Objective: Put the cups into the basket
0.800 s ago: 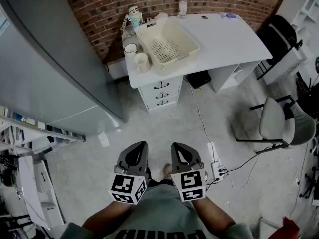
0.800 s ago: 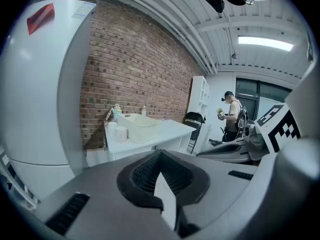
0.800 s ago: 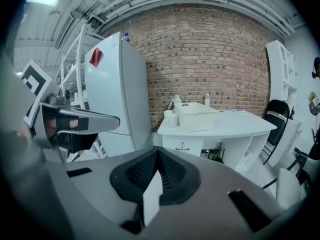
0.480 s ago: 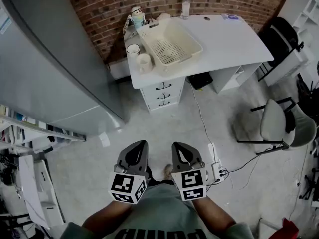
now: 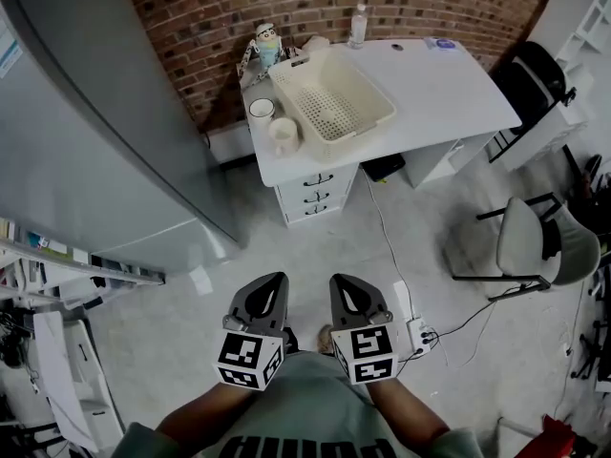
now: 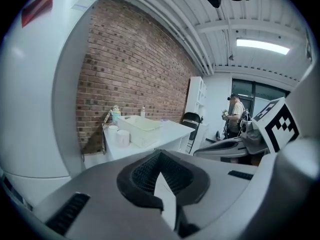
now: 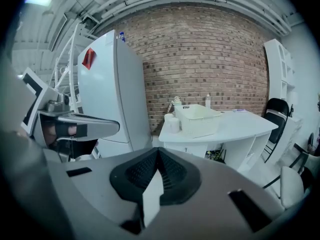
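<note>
Two white cups (image 5: pixel 261 111) (image 5: pixel 284 135) stand on the left end of a white desk (image 5: pixel 449 84), beside an empty cream basket (image 5: pixel 334 103). Both grippers hang close to my body, far from the desk, above the floor. My left gripper (image 5: pixel 274 278) is shut with nothing in it, and so is my right gripper (image 5: pixel 340 280). The left gripper view looks past shut jaws (image 6: pixel 160 153) to the cups (image 6: pixel 122 136) and basket (image 6: pixel 144 128). From the right gripper (image 7: pixel 159 151) the cups (image 7: pixel 172 123) and basket (image 7: pixel 200 118) also show ahead.
A tall grey fridge (image 5: pixel 95 132) stands left of the desk. A water bottle (image 5: pixel 358 25) and a figurine (image 5: pixel 267 41) sit by the brick wall. Drawers (image 5: pixel 315 184) are under the desk. A grey chair (image 5: pixel 539 237) and a power strip (image 5: pixel 420 332) lie to the right. A person (image 6: pixel 235 114) stands far off.
In the head view the desk with basket and cups has slid slightly down and right, as the view shifted. Both grippers keep their place by my body and stay shut.
</note>
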Demonstrator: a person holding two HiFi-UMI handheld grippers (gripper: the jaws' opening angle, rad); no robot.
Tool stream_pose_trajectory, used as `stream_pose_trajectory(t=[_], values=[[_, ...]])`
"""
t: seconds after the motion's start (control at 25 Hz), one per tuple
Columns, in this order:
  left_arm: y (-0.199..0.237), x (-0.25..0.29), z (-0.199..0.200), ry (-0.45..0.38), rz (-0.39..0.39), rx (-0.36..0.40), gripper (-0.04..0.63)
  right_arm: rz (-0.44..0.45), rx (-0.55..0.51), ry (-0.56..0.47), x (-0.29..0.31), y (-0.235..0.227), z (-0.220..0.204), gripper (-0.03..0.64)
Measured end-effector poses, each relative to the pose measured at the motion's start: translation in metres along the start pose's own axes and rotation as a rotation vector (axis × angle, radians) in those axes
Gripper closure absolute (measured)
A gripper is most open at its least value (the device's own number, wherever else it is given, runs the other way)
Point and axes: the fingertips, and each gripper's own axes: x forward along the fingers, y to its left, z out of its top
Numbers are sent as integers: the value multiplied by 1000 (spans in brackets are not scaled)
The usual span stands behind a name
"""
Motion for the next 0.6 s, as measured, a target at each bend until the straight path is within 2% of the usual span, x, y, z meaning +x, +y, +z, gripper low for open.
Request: stream_pose_trajectory(t=[0.6], values=[[75,15,35,-10,-110,39,597,-139,29,-23,54,25,49,604]])
